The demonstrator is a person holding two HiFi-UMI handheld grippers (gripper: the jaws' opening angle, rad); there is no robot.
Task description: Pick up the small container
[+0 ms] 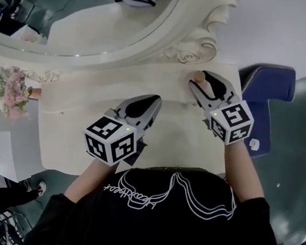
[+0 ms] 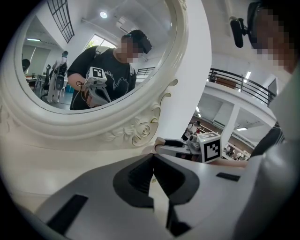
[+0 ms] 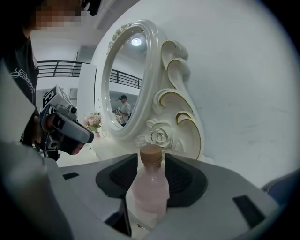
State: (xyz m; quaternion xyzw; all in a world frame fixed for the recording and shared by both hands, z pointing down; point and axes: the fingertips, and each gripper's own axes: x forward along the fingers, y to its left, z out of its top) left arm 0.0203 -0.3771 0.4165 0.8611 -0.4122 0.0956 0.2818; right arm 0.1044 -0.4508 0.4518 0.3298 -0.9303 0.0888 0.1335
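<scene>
The small container (image 3: 150, 187) is a pale pink bottle with a tan cap (image 1: 199, 76). It stands upright between the jaws of my right gripper (image 3: 151, 160), whose dark pads press on both its sides. In the head view my right gripper (image 1: 202, 78) is at the right rear of the white dresser top (image 1: 85, 113), close to the mirror frame, and only the cap shows past its fingers. Whether the bottle rests on the top is hidden. My left gripper (image 1: 154, 99) hovers over the middle of the top. Its jaws meet at the tip (image 2: 153, 160) with nothing between them.
A large oval mirror with a carved white frame (image 1: 183, 43) stands along the back of the dresser. A pink flower bouquet (image 1: 8, 92) sits at the left end. A blue chair (image 1: 266, 88) is to the right of the dresser.
</scene>
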